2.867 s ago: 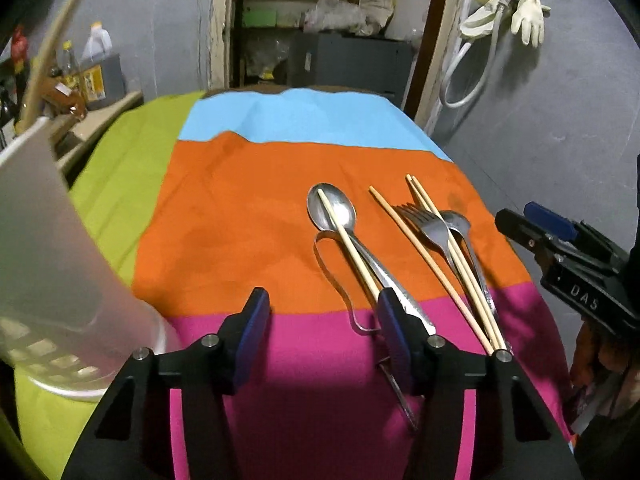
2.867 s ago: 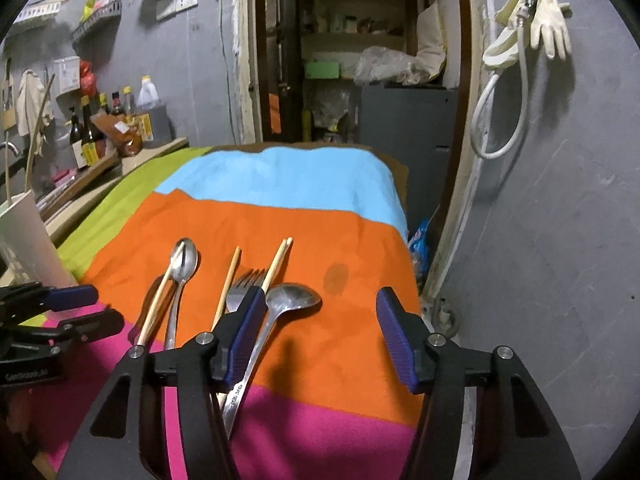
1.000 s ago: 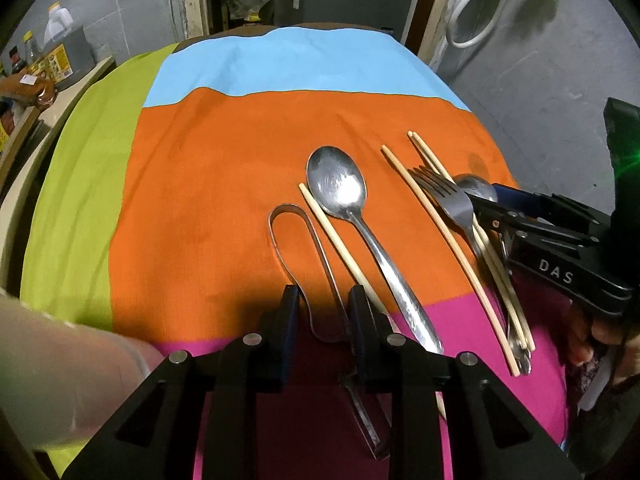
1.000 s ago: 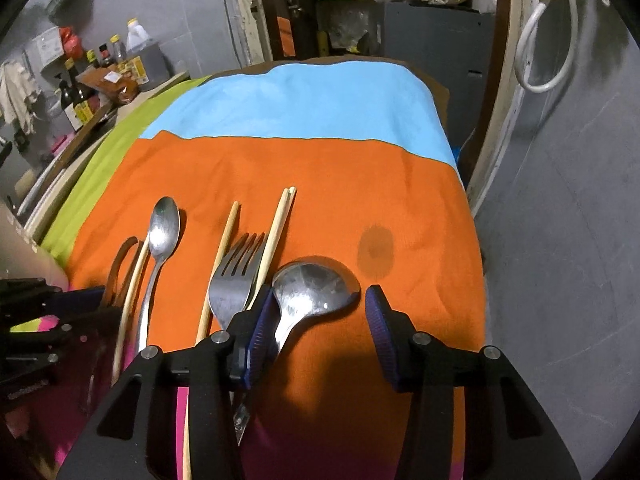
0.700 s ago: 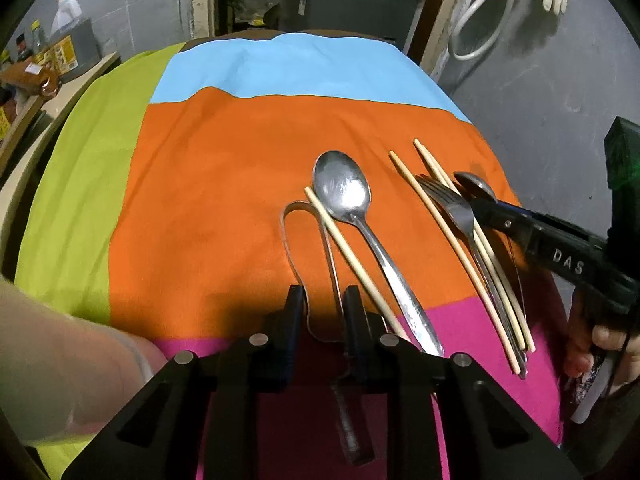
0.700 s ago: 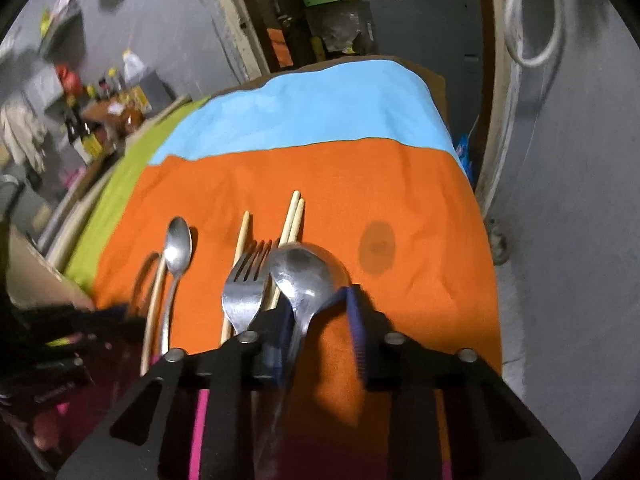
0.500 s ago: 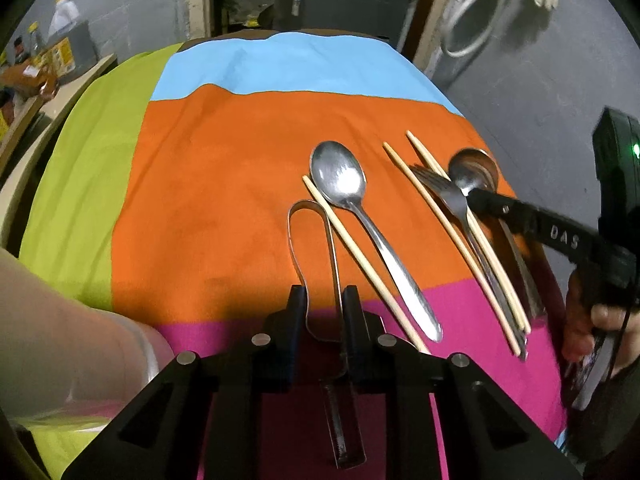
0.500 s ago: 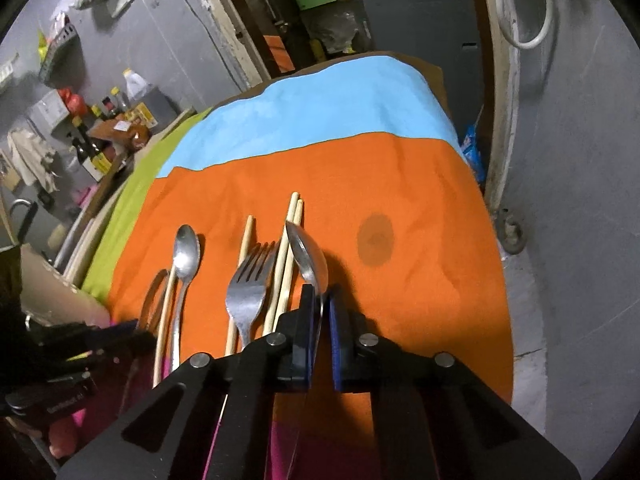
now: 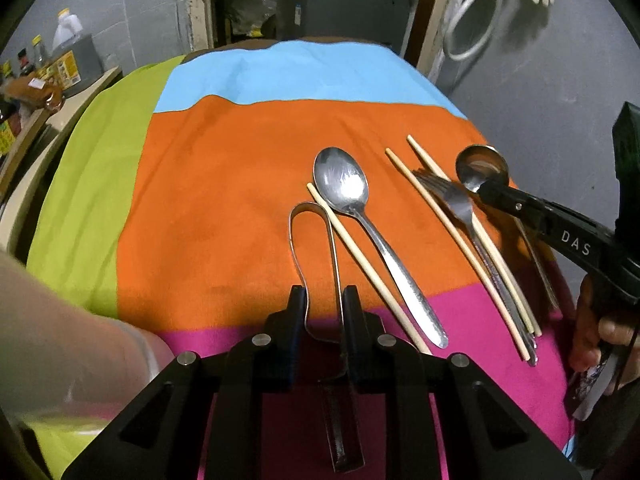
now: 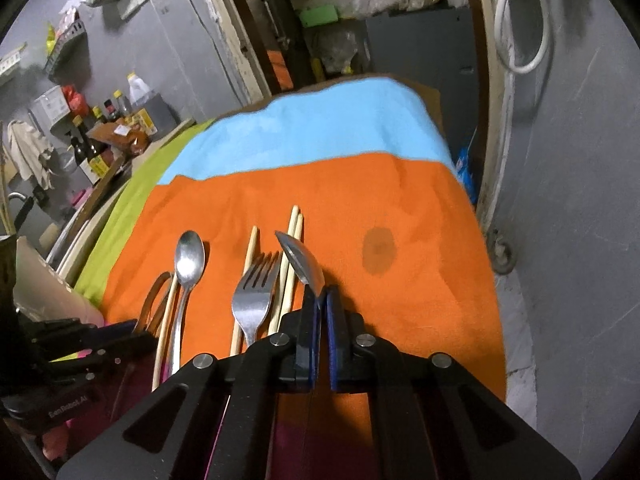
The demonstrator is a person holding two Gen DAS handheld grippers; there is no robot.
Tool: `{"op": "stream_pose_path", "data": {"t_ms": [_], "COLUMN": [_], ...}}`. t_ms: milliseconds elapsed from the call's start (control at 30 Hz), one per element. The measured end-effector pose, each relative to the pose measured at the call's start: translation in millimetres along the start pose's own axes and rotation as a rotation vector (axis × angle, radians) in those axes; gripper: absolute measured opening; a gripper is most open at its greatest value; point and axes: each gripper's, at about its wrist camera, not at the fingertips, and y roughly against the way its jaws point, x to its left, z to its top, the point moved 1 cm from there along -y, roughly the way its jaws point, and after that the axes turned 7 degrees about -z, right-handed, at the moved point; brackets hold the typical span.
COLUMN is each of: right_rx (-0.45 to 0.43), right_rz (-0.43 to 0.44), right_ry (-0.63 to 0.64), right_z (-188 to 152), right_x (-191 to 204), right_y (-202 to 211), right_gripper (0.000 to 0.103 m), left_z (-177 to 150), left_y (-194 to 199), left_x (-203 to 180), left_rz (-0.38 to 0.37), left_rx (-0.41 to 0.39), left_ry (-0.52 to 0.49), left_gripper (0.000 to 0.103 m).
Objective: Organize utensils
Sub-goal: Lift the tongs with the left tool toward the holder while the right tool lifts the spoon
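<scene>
My left gripper (image 9: 325, 312) is shut on thin metal tongs (image 9: 310, 216), squeezing both arms together; their looped end points away over the orange stripe. My right gripper (image 10: 320, 304) is shut on a steel spoon (image 10: 301, 258) at its neck, the bowl turned on edge above the cloth. The left wrist view shows the same right gripper (image 9: 486, 192) holding that spoon (image 9: 482, 166) at the right. On the cloth lie a second spoon (image 9: 344, 180), a fork (image 9: 452, 196) and several wooden chopsticks (image 9: 460, 240).
A striped cloth (image 9: 224, 184) covers the table, which drops off at the right to a grey floor. A translucent white container (image 9: 60, 320) stands at the near left. Bottles and clutter (image 10: 104, 128) fill a shelf at the far left. A person's hand (image 9: 604, 336) holds the right gripper.
The right gripper's jaws closed on the right-hand spoon, which rose and rolled onto its edge. The left jaws narrowed a little more on the tongs.
</scene>
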Motion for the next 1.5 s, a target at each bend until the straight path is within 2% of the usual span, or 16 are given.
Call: {"op": "stream_pose_path", "data": {"t_ms": [200, 400, 733, 867, 1067, 1233, 1500], "right_rx": [-0.143, -0.306, -0.57, -0.669, -0.755, -0.774, -0.792], "right_rz": [-0.037, -0.034, 0.045, 0.082, 0.178, 0.259, 0.338], "right_ry": [0.005, 0.024, 0.015, -0.015, -0.078, -0.112, -0.129], "right_z": [-3.1, -9.9, -7.5, -1.7, 10.4, 20.0, 33.5], "right_x": [6.8, 24.7, 69.1, 90.8, 125.0, 156.8, 210.5], "right_y": [26.5, 58.6, 108.1, 125.8, 140.1, 141.6, 129.5], "right_gripper": [0.002, 0.002, 0.002, 0.002, 0.002, 0.002, 0.002], "left_z": [-13.2, -30.5, -30.3, -29.3, -25.6, -23.6, -26.5], "left_y": [27.8, 66.6, 131.4, 156.0, 195.2, 228.8, 256.1], "left_x": [-6.5, -21.7, -13.6, -7.0, 27.8, 67.9, 130.8], "left_rz": [-0.053, -0.055, -0.044, -0.002, 0.024, 0.058, 0.099], "left_rx": [-0.148, -0.367, -0.647, -0.725, -0.827, -0.89, -0.924], "left_ry": [-0.012, -0.088, -0.08, -0.078, -0.026, 0.016, 0.095], "left_gripper": [0.015, 0.015, 0.015, 0.015, 0.015, 0.015, 0.015]}}
